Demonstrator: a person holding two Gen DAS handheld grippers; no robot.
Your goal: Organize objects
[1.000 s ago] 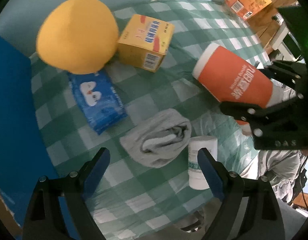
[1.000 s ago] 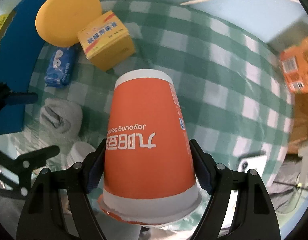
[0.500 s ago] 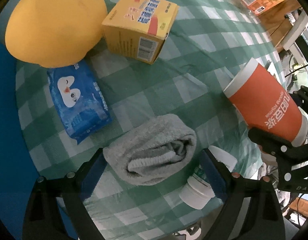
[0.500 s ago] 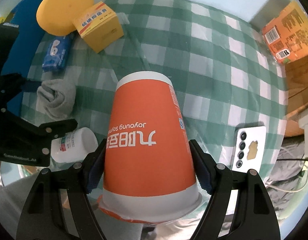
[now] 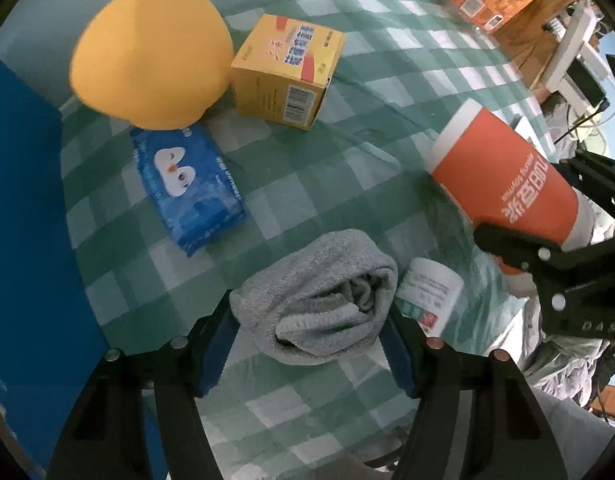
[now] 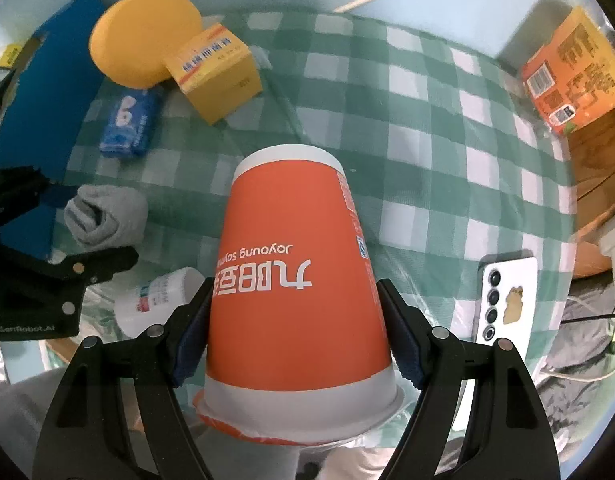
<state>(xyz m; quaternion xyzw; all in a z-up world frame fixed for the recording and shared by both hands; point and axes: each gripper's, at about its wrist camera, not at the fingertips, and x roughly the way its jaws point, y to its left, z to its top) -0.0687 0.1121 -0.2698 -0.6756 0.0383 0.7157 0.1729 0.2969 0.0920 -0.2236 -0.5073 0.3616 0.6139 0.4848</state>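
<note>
Mid-sort: right gripper [image 6: 295, 344] clamped on the orange paper cup [image 6: 295, 280], held above the worktop [image 6: 427, 140]. Left gripper [image 5: 311, 344] spread wide, straddling the rolled grey towel [image 5: 319, 300]. Next, probably: squeeze shut on the towel, avoiding the white bottle [image 5: 427, 292] just right.

A green-and-white checked tablecloth [image 6: 447, 128] is being shown. An orange cup [image 6: 295, 280] with white bands and white lettering is being seen, with a grey rolled towel [image 5: 319, 300], a blue wipes pack [image 5: 187, 184] with a white penguin, a yellow box [image 5: 285, 70], a yellow-orange round cushion [image 5: 151, 52] and a white bottle [image 5: 427, 294].
</note>
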